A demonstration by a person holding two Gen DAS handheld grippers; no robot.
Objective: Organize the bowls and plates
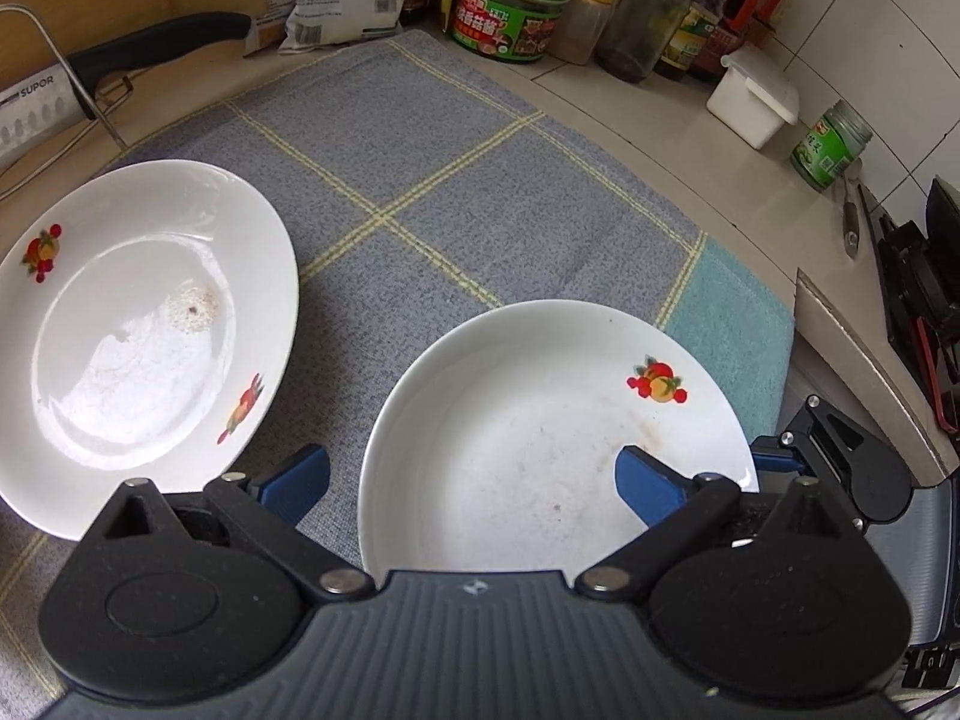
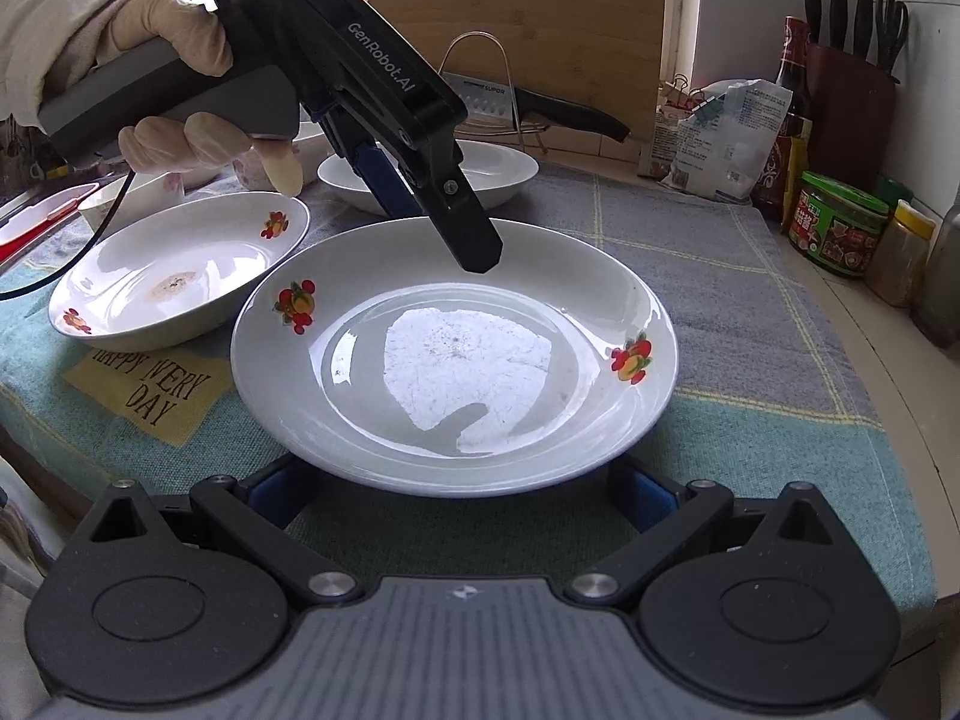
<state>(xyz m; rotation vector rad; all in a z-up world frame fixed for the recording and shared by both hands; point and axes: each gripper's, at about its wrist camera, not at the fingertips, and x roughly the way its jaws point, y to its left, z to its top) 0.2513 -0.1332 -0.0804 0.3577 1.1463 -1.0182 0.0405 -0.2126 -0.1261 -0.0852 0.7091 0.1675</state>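
On the checked cloth (image 2: 750, 324) lie three white plates (image 2: 456, 354), both claws (image 2: 462, 483) spread apart, holding nothing.

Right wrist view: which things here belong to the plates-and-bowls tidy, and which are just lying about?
Belongs to the job: large plate; stained plate; white dish behind them.

Just lying about: checked cloth; cutting board; knife; white bag; green-lidded jar; knife block.
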